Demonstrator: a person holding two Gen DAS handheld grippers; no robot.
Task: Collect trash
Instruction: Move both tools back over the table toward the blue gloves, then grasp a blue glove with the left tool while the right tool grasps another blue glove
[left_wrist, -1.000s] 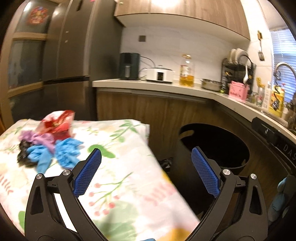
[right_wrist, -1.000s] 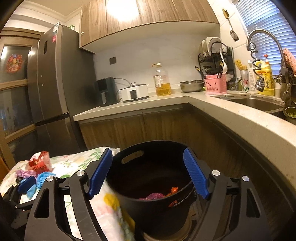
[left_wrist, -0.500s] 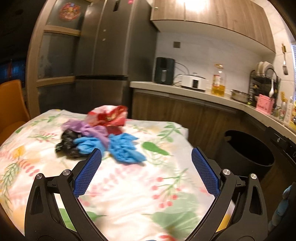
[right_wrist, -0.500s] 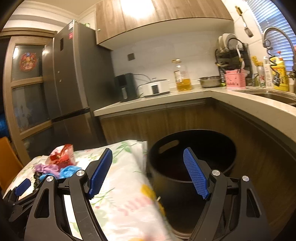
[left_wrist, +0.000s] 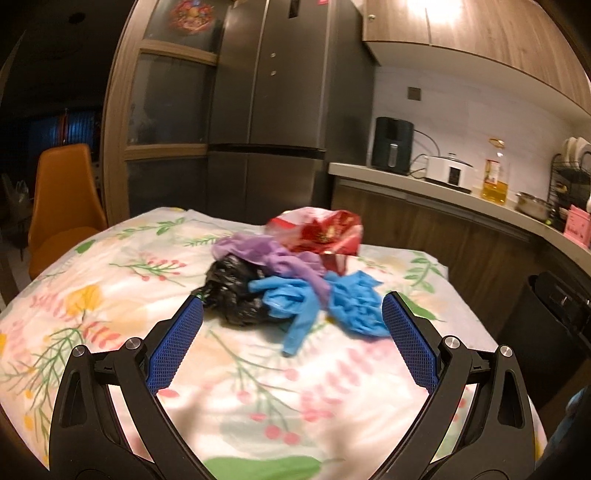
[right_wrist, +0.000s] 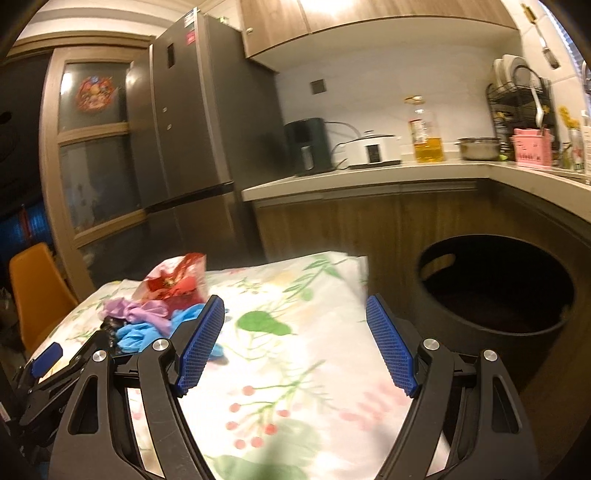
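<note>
At the far left we note an orange chair (left_wrist: 62, 199) beside the left edge of the table, which is covered by a floral tablecloth (left_wrist: 122, 280). The left gripper (left_wrist: 291, 314) hangs over the near part of the cloth, released, jaws spread wide and holding nothing. Just beyond its fingertips lies the trash pile, toward the far edge of the table: a crumpled black plastic bag (left_wrist: 236, 291) on the left, touching a purple glove (left_wrist: 266, 254), with blue gloves (left_wrist: 332, 299) to the right and a red wrapper (left_wrist: 325, 232) at the back. The pieces overlap one another. In the right wrist view we see the right gripper (right_wrist: 295, 332) over the table's right side, likewise released and empty. Past the right edge of the table stands a black bin (right_wrist: 495, 291) on the floor, against the wooden cabinets; its contents cannot be made out. A refrigerator (right_wrist: 192, 140) stands behind the table.
</note>
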